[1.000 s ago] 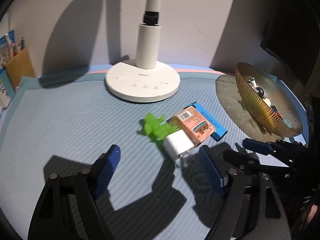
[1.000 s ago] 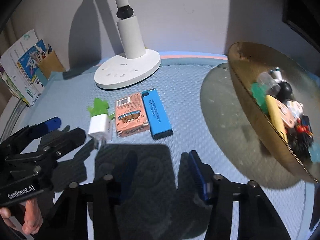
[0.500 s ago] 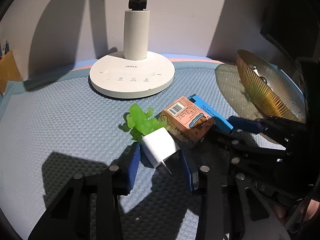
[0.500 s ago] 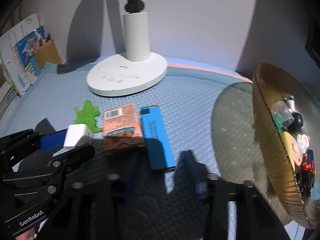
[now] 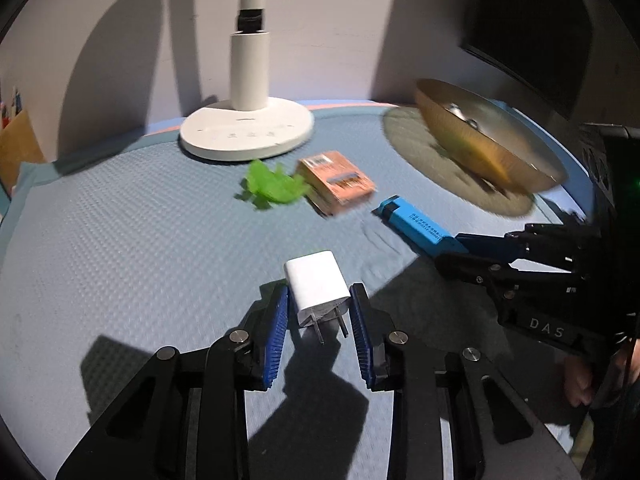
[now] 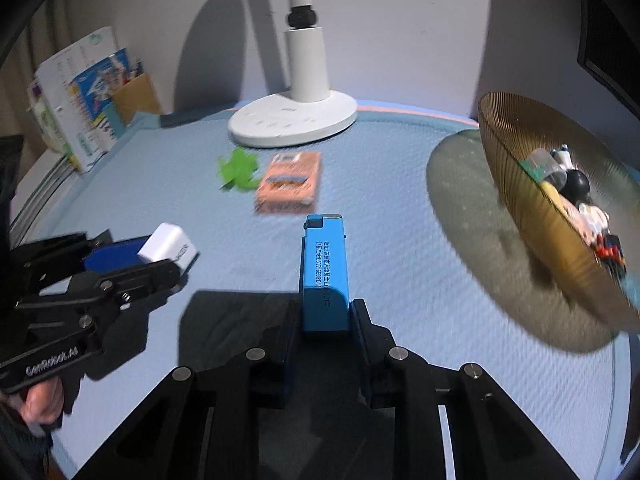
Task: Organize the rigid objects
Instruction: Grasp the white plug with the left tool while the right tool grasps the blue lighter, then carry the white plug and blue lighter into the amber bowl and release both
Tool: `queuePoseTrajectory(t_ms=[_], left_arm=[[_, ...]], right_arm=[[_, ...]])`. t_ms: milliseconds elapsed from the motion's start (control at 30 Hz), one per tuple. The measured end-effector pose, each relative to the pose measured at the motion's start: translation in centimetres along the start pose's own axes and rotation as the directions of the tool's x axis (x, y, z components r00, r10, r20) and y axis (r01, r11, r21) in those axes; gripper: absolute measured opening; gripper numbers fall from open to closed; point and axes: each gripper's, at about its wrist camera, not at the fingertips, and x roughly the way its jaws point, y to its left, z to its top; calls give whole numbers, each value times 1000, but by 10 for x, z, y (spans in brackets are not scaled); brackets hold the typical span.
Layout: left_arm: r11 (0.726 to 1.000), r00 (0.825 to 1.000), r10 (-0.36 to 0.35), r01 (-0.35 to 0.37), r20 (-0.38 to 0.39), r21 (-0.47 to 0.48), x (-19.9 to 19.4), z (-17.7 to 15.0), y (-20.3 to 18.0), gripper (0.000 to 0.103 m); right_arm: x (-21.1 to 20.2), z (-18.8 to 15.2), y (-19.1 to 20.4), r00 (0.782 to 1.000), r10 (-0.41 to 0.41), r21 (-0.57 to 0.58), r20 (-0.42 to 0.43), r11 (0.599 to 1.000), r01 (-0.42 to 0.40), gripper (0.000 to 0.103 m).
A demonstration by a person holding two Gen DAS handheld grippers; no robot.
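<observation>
Left tongs (image 6: pixel 160 256) read "GenRobot.AI"; right (image 5: pixel 456 246) "DAS".

The right gripper (image 6: pixel 325 312) has just been closing its jaws, and they now press on the near end of the blue lighter (image 6: pixel 324 268), which points away over the blue mat (image 6: pixel 400 240). At the left, the left gripper (image 6: pixel 160 258) grips the white charger (image 6: pixel 168 246). Beyond lie the orange box (image 6: pixel 290 182) and, just beside it, the green toy (image 6: pixel 238 170), both near the white lamp base (image 6: pixel 294 122). At the right a gold bowl (image 6: pixel 520 184) holds small items. Books (image 6: pixel 76 96) stand at the far left.
</observation>
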Motion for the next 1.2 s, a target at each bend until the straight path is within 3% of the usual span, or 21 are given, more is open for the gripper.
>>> queuePoseTrajectory(t_ms=[267, 300, 433, 633, 967, 1067, 1200], left_arm=[[998, 999, -5, 8, -40, 67, -1, -15, -13, 31], [998, 999, 7, -3, -54, 60, 1, -15, -13, 41], [998, 998, 30, -27, -51, 59, 2, -16, -13, 41], [997, 997, 58, -56, -42, 52, 6, -13, -14, 41], [993, 995, 95, -93, -28, 69, 8, -14, -19, 35], [993, 996, 90, -88, -24, 77, 6, -15, -20, 26], [989, 995, 100, -98, -14, 108, 5, -17, -26, 25]], right_arm=[[-12, -25, 15, 999, -22, -10, -24, 1000, 22, 26], [-12, -24, 15, 999, -19, -1, -33, 1000, 19, 29], [-12, -14, 17, 999, -47, 16, -16, 999, 47, 49], [4, -1, 18, 997, -69, 63, -17, 996, 70, 48], [10, -3, 22, 994, -113, 31, 6, 993, 112, 48], [9, -3, 24, 993, -115, 15, 11, 993, 115, 38], [8, -5, 28, 992, -124, 1, 14, 992, 124, 26]])
